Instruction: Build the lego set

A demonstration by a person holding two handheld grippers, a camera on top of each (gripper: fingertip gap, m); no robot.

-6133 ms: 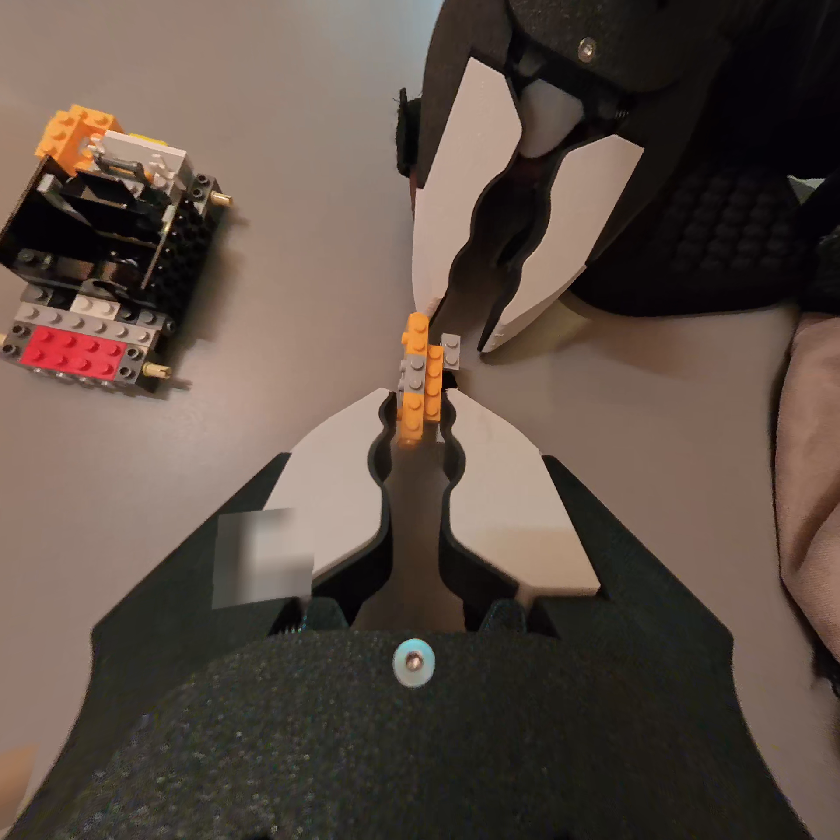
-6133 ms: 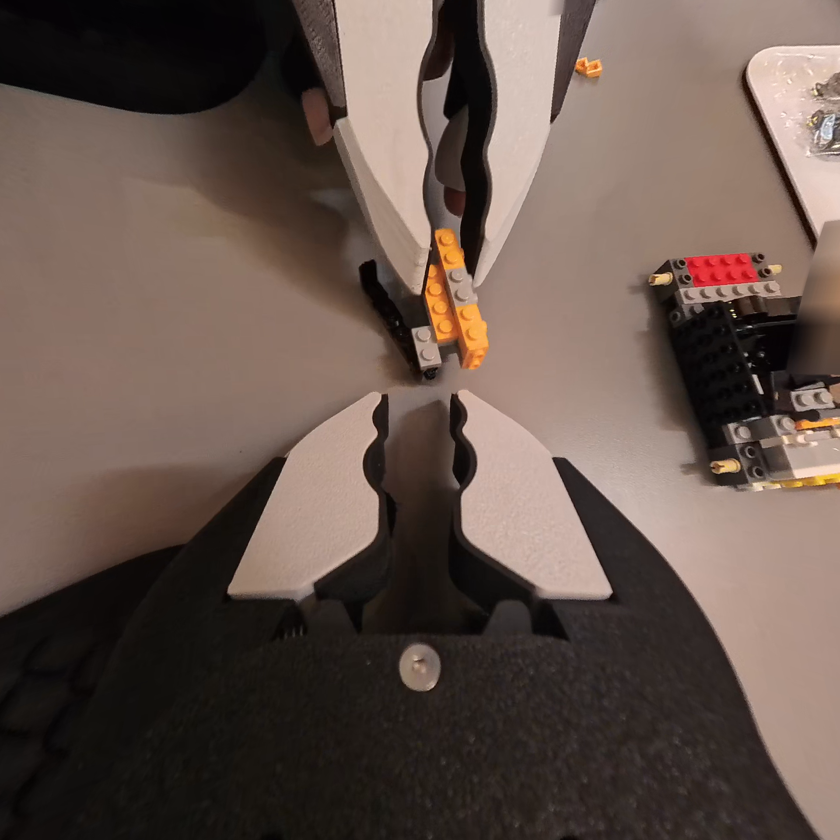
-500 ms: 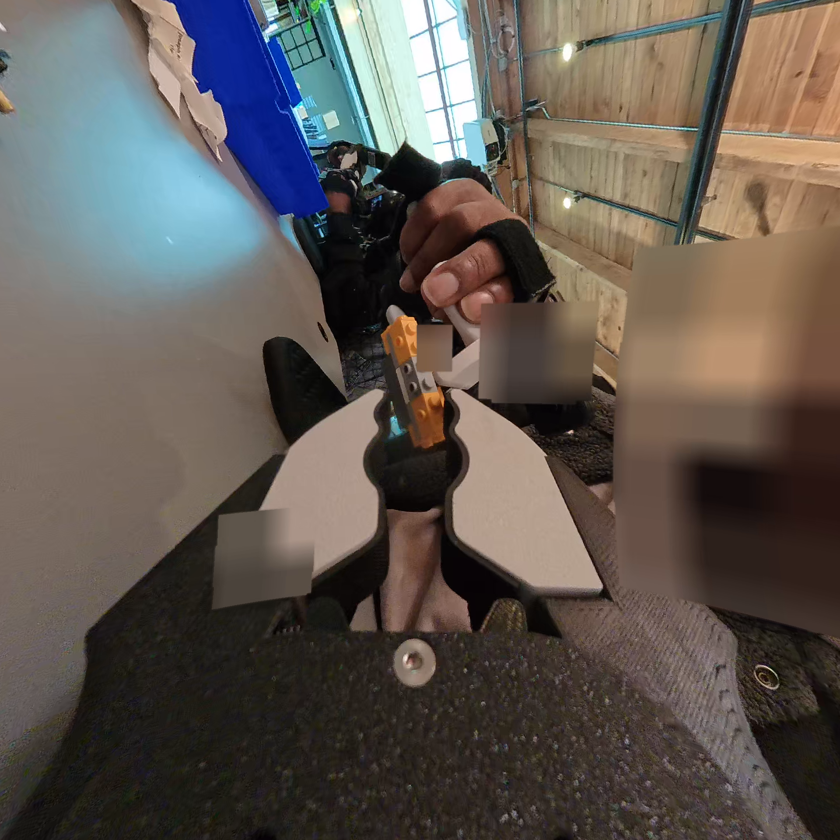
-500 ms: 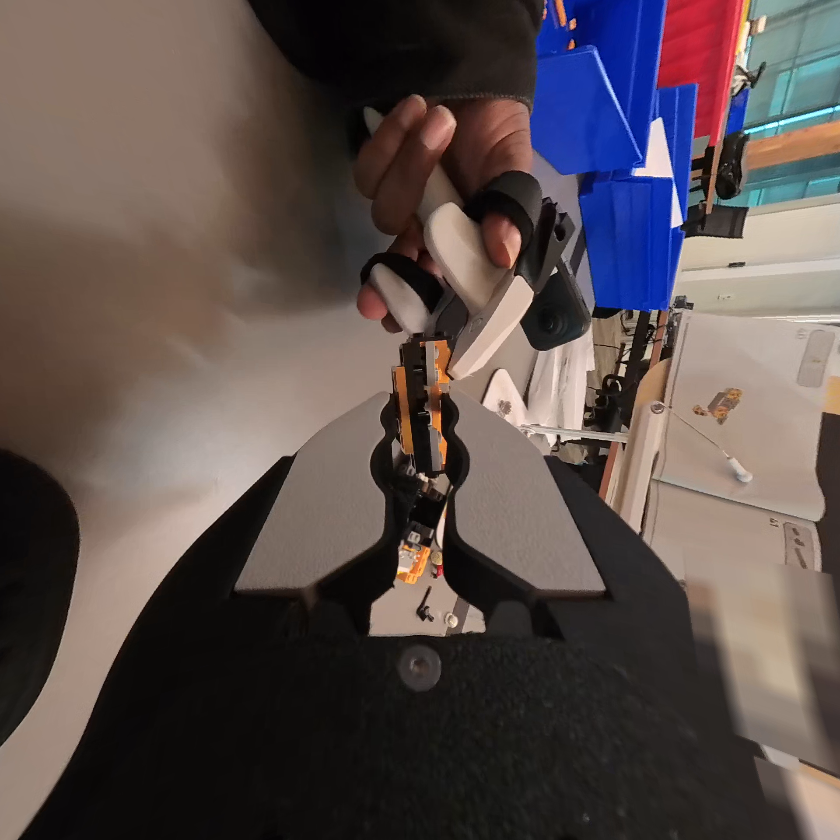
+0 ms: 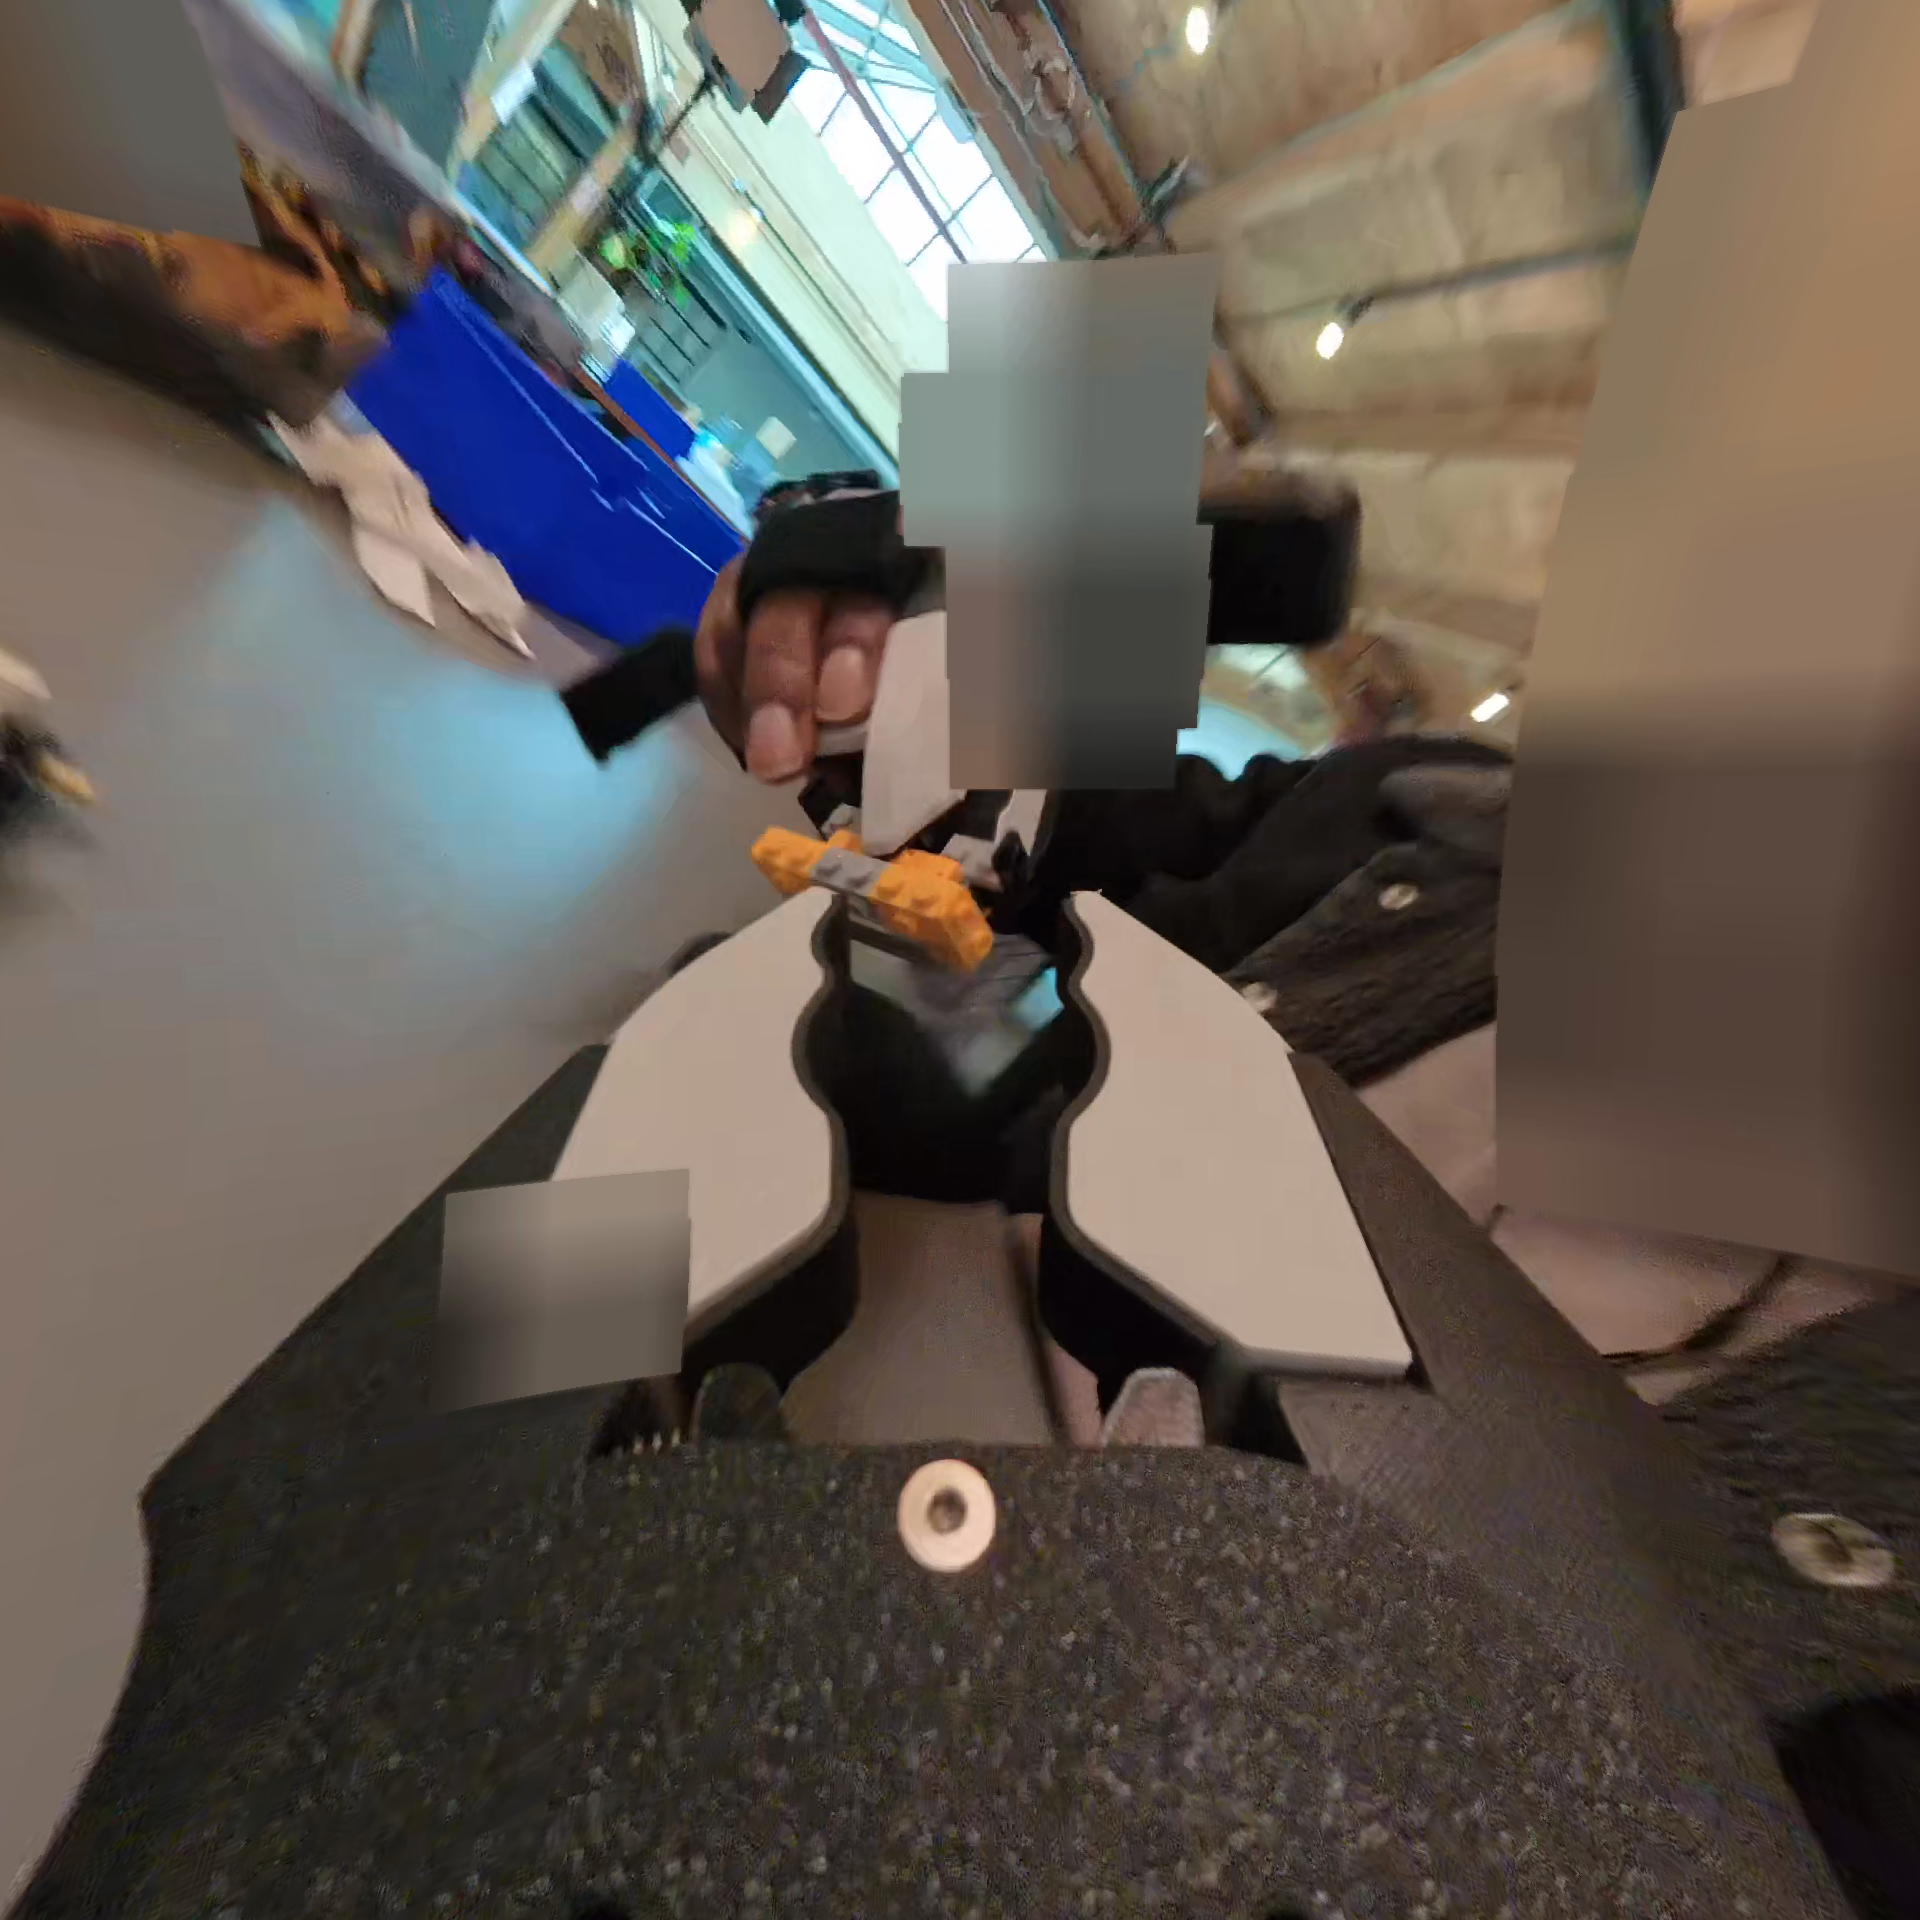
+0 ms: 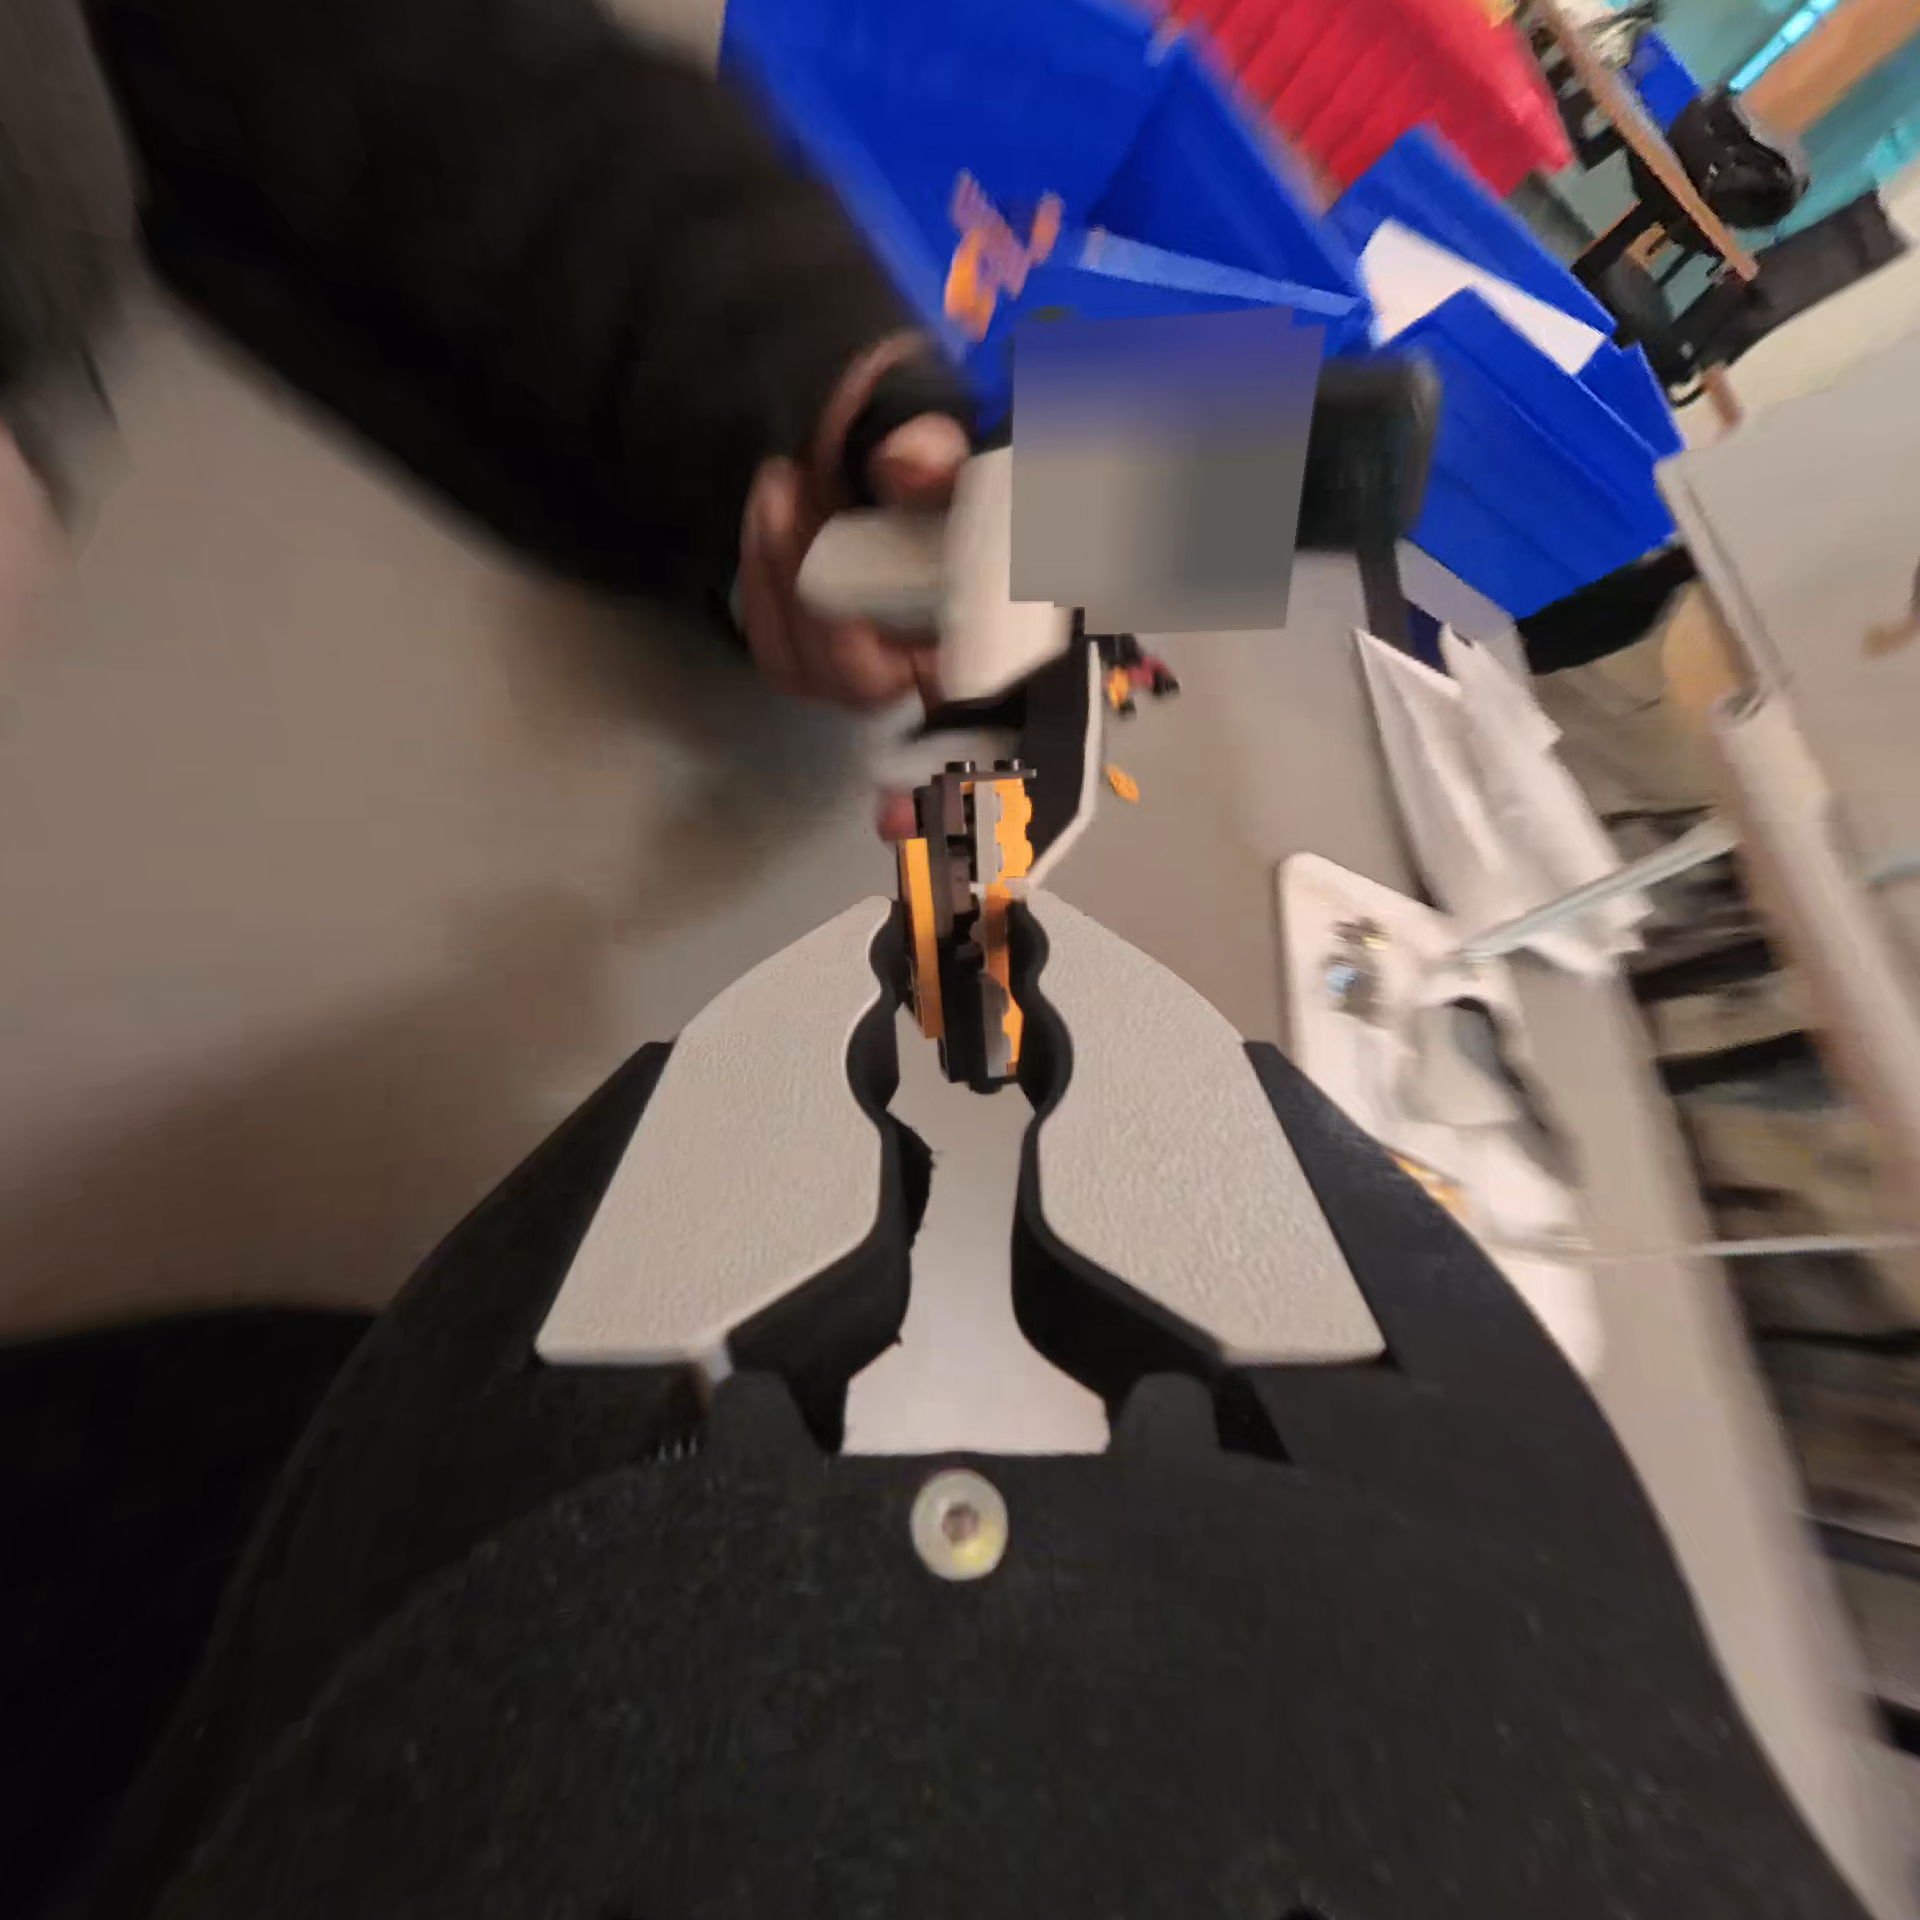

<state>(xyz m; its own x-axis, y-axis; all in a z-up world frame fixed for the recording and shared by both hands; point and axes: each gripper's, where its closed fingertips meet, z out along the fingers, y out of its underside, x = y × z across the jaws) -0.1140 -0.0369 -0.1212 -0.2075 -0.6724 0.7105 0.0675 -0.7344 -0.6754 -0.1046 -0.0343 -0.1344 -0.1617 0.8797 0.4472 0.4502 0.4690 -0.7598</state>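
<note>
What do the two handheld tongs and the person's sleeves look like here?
Both tongs, left and right, have pale grey, wavy-edged fingers on grainy black bodies with a silver screw. Black straps loop over the fingers of the hand. The sleeve is black.

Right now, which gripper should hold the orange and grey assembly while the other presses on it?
Right. The right gripper is clamped around the orange and grey assembly; the left gripper looks open, with the piece just beyond its tips, free to press.
</note>
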